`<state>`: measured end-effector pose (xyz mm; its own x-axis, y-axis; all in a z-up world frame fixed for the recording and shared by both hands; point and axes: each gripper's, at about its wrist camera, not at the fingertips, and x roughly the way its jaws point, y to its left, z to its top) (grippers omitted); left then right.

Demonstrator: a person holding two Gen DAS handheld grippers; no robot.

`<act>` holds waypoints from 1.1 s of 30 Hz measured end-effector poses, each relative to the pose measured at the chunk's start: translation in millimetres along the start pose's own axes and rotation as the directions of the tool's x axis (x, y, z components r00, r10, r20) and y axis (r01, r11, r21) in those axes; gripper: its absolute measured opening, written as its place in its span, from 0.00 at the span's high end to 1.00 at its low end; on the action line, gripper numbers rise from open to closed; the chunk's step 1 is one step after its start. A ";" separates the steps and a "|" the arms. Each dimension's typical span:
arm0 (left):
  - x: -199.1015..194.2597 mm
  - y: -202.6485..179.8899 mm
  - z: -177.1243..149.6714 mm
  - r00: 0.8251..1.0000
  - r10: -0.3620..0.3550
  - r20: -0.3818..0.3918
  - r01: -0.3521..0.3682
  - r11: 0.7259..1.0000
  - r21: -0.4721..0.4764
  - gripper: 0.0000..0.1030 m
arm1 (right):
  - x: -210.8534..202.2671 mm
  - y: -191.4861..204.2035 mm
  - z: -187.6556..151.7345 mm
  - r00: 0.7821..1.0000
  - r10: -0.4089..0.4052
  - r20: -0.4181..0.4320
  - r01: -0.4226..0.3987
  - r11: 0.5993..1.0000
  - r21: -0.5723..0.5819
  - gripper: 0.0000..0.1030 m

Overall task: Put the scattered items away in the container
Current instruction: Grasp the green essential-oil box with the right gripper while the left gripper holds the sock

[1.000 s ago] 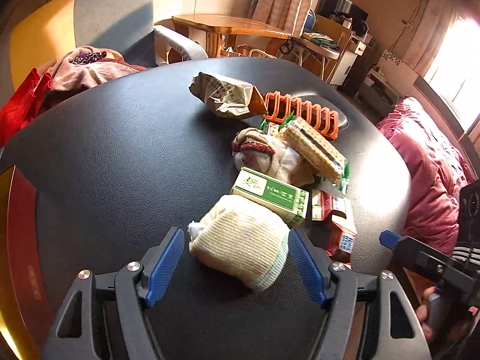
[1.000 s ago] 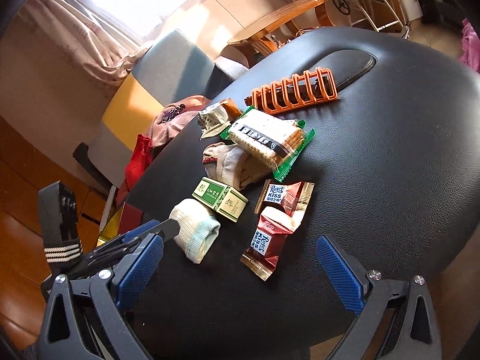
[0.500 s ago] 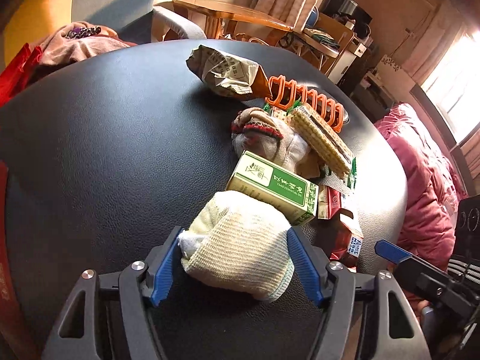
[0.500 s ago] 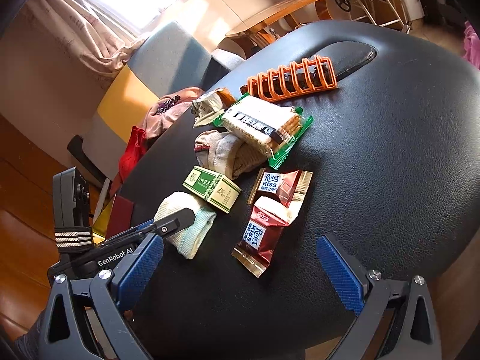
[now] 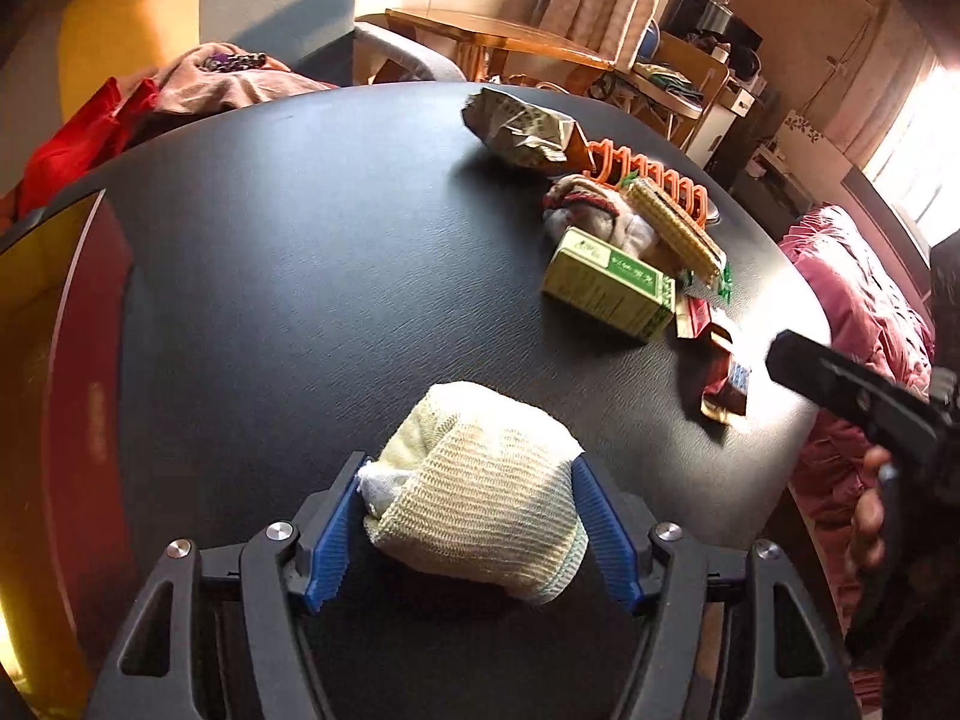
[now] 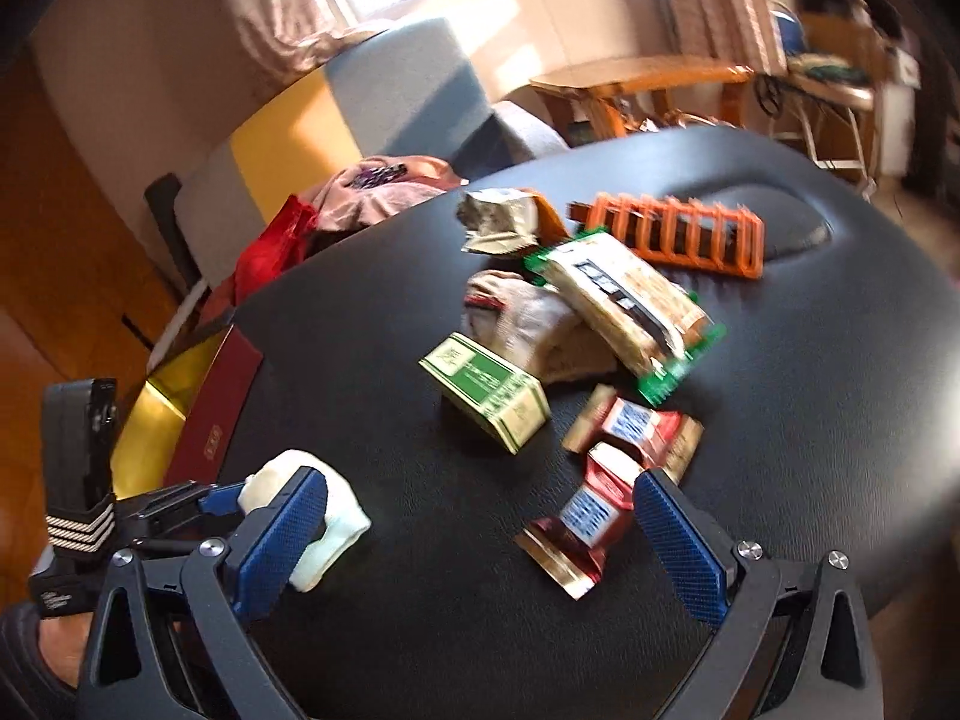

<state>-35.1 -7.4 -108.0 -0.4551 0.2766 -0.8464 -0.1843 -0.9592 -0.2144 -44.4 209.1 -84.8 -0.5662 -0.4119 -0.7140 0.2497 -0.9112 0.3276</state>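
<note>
text: none legible | green box (image 5: 609, 283): print blurred | red wrappers (image 6: 591, 513): labels blurred

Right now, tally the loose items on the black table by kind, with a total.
Rolled socks: 2, cream, striped
Red candy packs: 2
Green box: 1
Wafer pack: 1
Crumpled snack bag: 1
Orange rack: 1
Total: 8

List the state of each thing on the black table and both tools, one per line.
Left tool: shut on the rolled sock.
Rolled sock: gripped, away from the pile.
Right tool: open, its jaws have just been closing, nothing held.
Green box: closed, lying on the table.
Red candy packets: sealed, lying flat.
Wafer pack: sealed, propped on a bundled cloth.
Orange rack: lying on its side.
</note>
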 end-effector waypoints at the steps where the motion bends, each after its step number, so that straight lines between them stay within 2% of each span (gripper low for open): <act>1: -1.6 2.8 -1.6 1.000 -0.002 -0.001 0.002 1.000 -0.007 0.32 | 3.6 4.2 4.4 1.000 0.002 -0.011 -0.002 1.000 -0.029 0.16; 3: -4.8 8.4 -4.9 1.000 -0.005 -0.003 0.005 1.000 -0.020 0.32 | 15.9 8.1 15.4 0.999 -0.008 -0.047 0.004 0.997 -0.078 0.29; 5: -5.8 11.9 -6.2 1.000 -0.012 -0.006 0.011 0.999 -0.033 0.31 | 28.6 12.0 25.5 0.996 -0.024 -0.082 0.013 0.990 -0.140 0.50; 13: -6.3 6.6 -3.9 1.000 0.000 -0.004 0.000 1.000 0.002 0.31 | 59.7 12.1 48.8 0.981 -0.072 -0.182 0.018 0.959 -0.283 0.50; 18: -1.5 10.3 -0.4 1.000 -0.026 -0.015 0.025 1.000 -0.017 0.30 | 71.9 13.7 53.0 0.967 -0.083 -0.242 -0.005 0.940 -0.341 0.52; 22: -2.8 11.0 -1.9 0.999 -0.032 -0.021 0.032 0.999 -0.013 0.30 | 68.7 22.7 46.9 0.965 -0.102 -0.242 0.002 0.925 -0.380 0.75; 25: -6.2 12.7 -5.6 0.999 -0.030 -0.017 0.030 0.999 -0.012 0.30 | 62.2 26.0 37.6 0.965 -0.059 -0.255 -0.039 0.931 -0.362 0.75; 27: -7.3 14.7 -6.6 0.999 -0.032 -0.015 0.031 0.999 -0.020 0.30 | 59.6 25.9 35.5 0.970 -0.055 -0.235 -0.029 0.939 -0.343 0.75; 28: -7.5 15.5 -5.8 0.999 -0.033 -0.014 0.032 0.999 -0.027 0.30 | 58.9 24.6 35.9 0.973 -0.052 -0.225 -0.025 0.944 -0.328 0.72; 29: -7.9 15.9 -4.6 0.999 -0.032 -0.011 0.032 0.999 -0.035 0.30 | 59.2 21.1 38.0 0.975 -0.046 -0.219 -0.022 0.955 -0.296 0.64; 30: -8.4 15.9 -3.1 1.000 -0.029 -0.007 0.029 0.999 -0.041 0.30 | 60.6 19.8 39.4 0.975 -0.043 -0.219 -0.020 0.960 -0.280 0.61; 33: -7.0 14.3 1.0 1.000 -0.021 -0.001 0.021 0.999 -0.041 0.29 | 66.7 19.9 41.8 0.973 -0.043 -0.225 -0.015 0.968 -0.250 0.57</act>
<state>-35.5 -22.9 -104.6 -0.4506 0.2967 -0.8420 -0.1575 -0.9548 -0.2521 -110.0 163.8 -100.0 -0.3856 -0.3630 -0.8483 0.4466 -0.8779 0.1726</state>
